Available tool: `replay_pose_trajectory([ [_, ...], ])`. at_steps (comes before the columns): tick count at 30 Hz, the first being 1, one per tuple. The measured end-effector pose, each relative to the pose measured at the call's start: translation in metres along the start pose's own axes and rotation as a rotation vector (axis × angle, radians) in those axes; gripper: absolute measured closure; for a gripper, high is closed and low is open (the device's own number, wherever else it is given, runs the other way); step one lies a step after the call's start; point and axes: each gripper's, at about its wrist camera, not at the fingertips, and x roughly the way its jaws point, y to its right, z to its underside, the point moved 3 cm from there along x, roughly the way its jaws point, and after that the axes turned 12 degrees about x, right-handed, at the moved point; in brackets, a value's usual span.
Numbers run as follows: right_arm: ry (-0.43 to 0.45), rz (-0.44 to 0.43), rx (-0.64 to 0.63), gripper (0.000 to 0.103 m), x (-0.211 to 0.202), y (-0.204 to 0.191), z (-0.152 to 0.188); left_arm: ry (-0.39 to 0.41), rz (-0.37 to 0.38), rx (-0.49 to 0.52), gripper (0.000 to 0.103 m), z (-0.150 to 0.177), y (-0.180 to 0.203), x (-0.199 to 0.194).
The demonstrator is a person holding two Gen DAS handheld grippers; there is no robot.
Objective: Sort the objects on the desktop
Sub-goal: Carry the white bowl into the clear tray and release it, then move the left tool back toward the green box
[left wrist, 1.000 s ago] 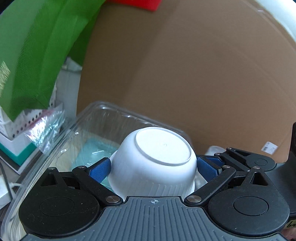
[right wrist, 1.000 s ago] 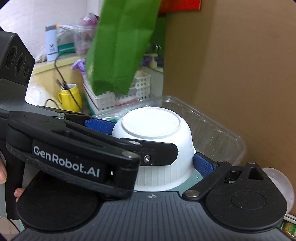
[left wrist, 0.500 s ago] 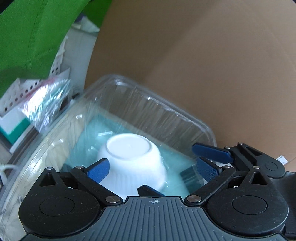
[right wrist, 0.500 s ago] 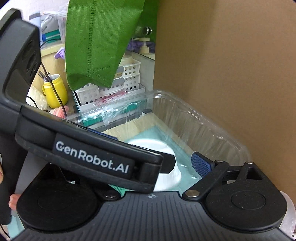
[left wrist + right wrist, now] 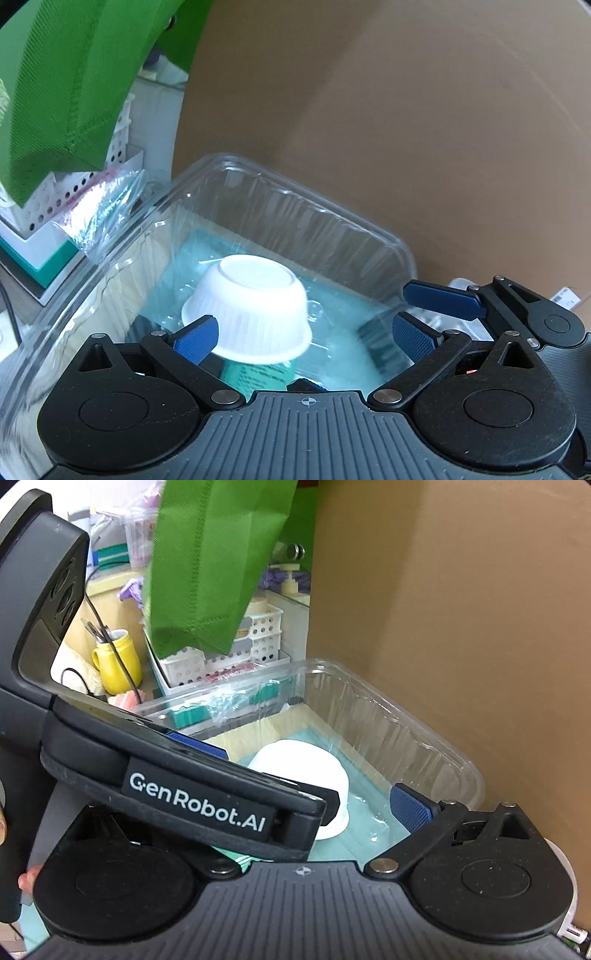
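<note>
A white bowl (image 5: pixel 251 306) lies upside down inside a clear plastic bin (image 5: pixel 303 218), on teal items in the bin's bottom. It also shows in the right wrist view (image 5: pixel 306 768), inside the bin (image 5: pixel 424 738). My left gripper (image 5: pixel 303 332) is open above the bin, its blue pads (image 5: pixel 195 339) apart from the bowl's sides. My right gripper (image 5: pixel 321 786) is open too; its left finger is hidden behind the left gripper's body (image 5: pixel 184 797), which crosses the view.
A large cardboard wall (image 5: pixel 406 129) stands right behind the bin. A green bag (image 5: pixel 210 565) hangs at the left above white perforated baskets (image 5: pixel 236 646). A yellow mug (image 5: pixel 116 661) with pens sits further left.
Both grippers let go of the bowl and opened. The bowl dropped into the bin and now rests there upside down. Both grippers rose and drew back slightly.
</note>
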Motion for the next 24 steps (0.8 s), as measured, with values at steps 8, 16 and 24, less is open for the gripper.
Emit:
replay_pose_trajectory([
  [8, 0.057, -0.028, 0.022, 0.0, -0.055, -0.005, 0.014, 0.07, -0.069, 0.035, 0.0, 0.016, 0.048, -0.041],
  [16, 0.079, -0.038, 0.041, 0.0, -0.12, -0.001, 0.049, 0.081, -0.091, 0.064, 0.0, 0.047, 0.107, -0.076],
  [24, 0.093, -0.012, 0.043, 0.0, -0.19, 0.007, 0.103, 0.147, -0.084, 0.146, 0.0, 0.091, 0.179, -0.104],
])
